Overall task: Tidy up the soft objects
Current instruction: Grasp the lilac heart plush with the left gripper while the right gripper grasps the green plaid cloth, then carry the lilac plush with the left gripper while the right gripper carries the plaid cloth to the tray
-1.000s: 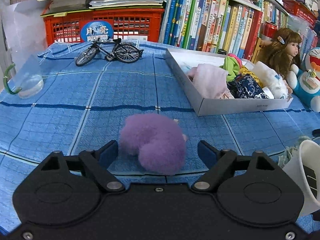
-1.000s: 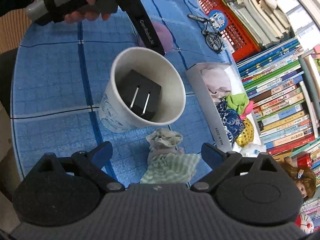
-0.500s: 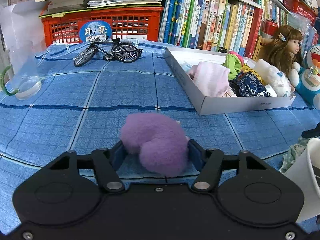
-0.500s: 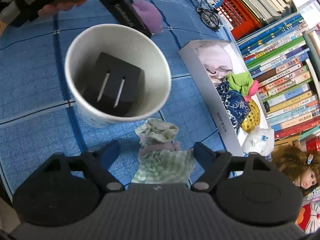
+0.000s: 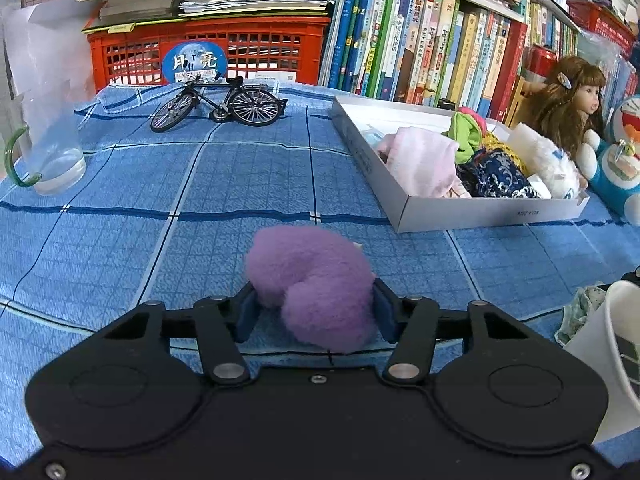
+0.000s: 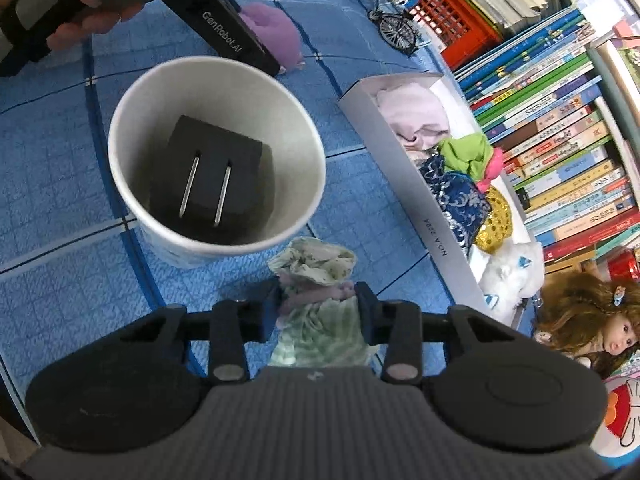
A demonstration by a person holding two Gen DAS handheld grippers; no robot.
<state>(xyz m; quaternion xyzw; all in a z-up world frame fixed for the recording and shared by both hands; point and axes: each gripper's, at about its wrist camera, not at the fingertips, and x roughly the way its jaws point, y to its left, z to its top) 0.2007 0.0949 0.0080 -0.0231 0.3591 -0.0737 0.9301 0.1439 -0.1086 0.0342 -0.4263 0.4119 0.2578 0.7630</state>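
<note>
My left gripper (image 5: 314, 314) is shut on a fluffy purple plush (image 5: 310, 280) that rests on the blue checked tablecloth; the plush also shows in the right wrist view (image 6: 276, 36). My right gripper (image 6: 318, 314) is shut on a green and white cloth bundle (image 6: 318, 296) lying beside a paper cup. A white cardboard box (image 5: 480, 214) at the right holds several soft items: a pink cloth (image 5: 420, 160), a green cloth (image 5: 466, 134), a dark blue pouch (image 5: 496, 176) and a white plush (image 5: 548, 158). The box also shows in the right wrist view (image 6: 436, 216).
A white paper cup (image 6: 216, 160) with a black plug adapter inside stands just left of the cloth bundle. A toy bicycle (image 5: 218, 102), a glass jug (image 5: 48, 152), a red crate (image 5: 208, 52), books, a doll (image 5: 568, 96) and a Doraemon toy (image 5: 620, 160) ring the table.
Both grippers were open around their objects a second ago and have closed: the left onto the purple plush, the right onto the cloth bundle. The right gripper moved closer to the bundle.
</note>
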